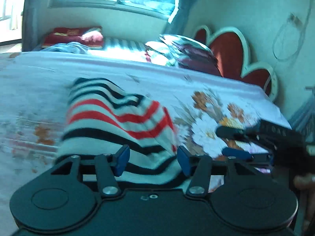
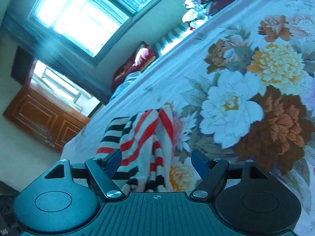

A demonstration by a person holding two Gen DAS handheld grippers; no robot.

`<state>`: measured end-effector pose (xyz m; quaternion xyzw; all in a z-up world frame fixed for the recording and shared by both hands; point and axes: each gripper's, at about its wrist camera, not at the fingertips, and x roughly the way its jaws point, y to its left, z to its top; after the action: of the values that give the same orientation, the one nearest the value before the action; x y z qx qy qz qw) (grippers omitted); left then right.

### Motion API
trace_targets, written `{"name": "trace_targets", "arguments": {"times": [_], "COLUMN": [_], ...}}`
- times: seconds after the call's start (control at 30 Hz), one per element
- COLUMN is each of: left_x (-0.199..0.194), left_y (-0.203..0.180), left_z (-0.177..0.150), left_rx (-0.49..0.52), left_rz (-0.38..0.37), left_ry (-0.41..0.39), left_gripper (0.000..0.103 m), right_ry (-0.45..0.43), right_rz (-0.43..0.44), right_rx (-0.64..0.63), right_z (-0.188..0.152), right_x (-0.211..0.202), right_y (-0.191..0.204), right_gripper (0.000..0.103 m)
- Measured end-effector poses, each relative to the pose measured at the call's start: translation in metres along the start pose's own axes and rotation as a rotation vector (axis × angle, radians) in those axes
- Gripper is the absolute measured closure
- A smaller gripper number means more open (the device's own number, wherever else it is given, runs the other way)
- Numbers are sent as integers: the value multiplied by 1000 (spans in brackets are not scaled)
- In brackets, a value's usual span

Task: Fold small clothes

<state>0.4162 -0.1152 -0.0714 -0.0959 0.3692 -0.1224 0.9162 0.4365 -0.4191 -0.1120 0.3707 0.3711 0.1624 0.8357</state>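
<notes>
Striped knit, red, black and white, lay in a loose heap on the floral bedsheet [image 2: 256,102]: this small striped garment [image 1: 118,118] sat just in front of both tools, doubled over itself with one fold ridged up rather than flat. The left gripper [image 1: 153,160] stood partly open, its blue pads [image 1: 123,160] apart with cloth showing between them but not pinched, so it held nothing. The right gripper [image 2: 156,162] stood wider, the garment's edge lying in the gap, also unheld; in the left wrist view it hovered over the sheet to the garment's right.

The fold looked laid but untidy, judging by the raised crease and the bunched lower edge. To finish this step well, each tool would best take a corner of the top layer only, near the hem, and draw it outward level with the bed before setting it down, so the stripes line up. Blur in the left view hid the far edge.
</notes>
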Motion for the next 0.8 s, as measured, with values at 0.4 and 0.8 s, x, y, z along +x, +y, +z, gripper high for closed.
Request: {"name": "trace_targets", "arguments": {"times": [0.4,0.8], "left_x": [31,45], "left_y": [116,101], "left_z": [11,3], "left_rx": [-123,53], "left_rz": [63,63], "left_ry": [85,95], "left_gripper": [55,53], "right_ry": [190,136], "right_rz": [-54,-210], "right_rx": [-128,-356], "right_z": [-22,-36], "right_x": [87,105], "right_y": [26,57], "right_gripper": [30,38]}}
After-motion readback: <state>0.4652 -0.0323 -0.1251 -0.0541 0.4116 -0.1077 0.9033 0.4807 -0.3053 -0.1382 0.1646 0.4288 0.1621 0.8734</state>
